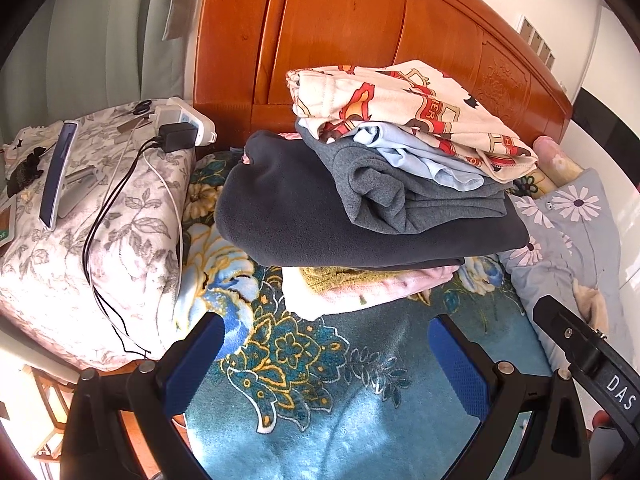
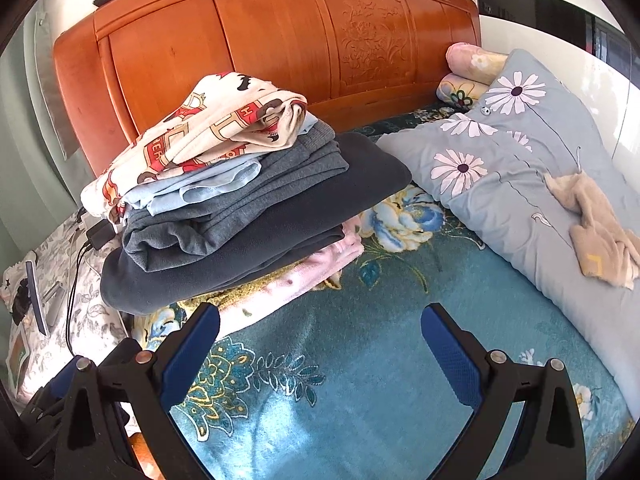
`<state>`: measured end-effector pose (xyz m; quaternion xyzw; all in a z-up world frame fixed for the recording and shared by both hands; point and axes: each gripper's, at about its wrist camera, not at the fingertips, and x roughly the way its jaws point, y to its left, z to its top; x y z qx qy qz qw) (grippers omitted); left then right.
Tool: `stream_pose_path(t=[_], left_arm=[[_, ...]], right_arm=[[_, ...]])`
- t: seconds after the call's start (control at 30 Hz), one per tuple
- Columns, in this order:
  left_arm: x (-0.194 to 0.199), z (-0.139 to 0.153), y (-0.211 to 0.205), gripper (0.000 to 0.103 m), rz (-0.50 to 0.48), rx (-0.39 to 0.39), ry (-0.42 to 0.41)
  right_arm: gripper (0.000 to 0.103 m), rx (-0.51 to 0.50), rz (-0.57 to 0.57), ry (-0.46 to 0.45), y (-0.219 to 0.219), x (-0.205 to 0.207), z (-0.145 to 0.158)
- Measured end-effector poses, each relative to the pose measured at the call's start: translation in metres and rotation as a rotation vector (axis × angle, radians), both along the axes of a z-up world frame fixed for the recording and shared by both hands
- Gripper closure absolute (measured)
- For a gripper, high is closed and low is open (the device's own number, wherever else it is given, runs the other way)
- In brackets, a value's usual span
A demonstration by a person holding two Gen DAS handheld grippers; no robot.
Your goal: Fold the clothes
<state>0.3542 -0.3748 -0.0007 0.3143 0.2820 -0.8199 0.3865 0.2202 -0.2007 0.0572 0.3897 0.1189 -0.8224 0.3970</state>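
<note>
A stack of folded clothes [image 1: 360, 208] sits on the blue floral blanket [image 1: 320, 420] near the headboard. A cream printed garment [image 1: 420, 112] lies on top, over light blue, grey and dark navy pieces, with pink and mustard ones at the bottom. The stack also shows in the right wrist view [image 2: 240, 200]. My left gripper [image 1: 326, 344] is open and empty, just short of the stack. My right gripper [image 2: 320, 332] is open and empty, in front of the stack's right corner. A loose beige garment [image 2: 596, 228] lies on the daisy pillow [image 2: 520, 168].
The wooden headboard [image 1: 340, 32] stands behind the stack. A floral cushion [image 1: 100, 216] at left carries a phone, charger, cables and scissors. The right gripper's body [image 1: 592, 356] shows at the left view's right edge. Rolled pink bedding [image 2: 468, 56] lies by the headboard.
</note>
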Motion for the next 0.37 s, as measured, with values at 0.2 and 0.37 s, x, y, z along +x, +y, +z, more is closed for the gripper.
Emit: stream_pose_path(t=[0.2, 0.37], left_arm=[[0.0003, -0.0006, -0.0013, 0.000, 0.002, -0.012, -0.004], [0.0000, -0.0023, -0.0032, 0.000, 0.003, -0.012, -0.008]], right_arm=[[0.002, 0.002, -0.005, -0.011, -0.0019, 0.0001, -0.0014], [0.002, 0.009, -0.008, -0.019, -0.0044, -0.0008, -0.0046]])
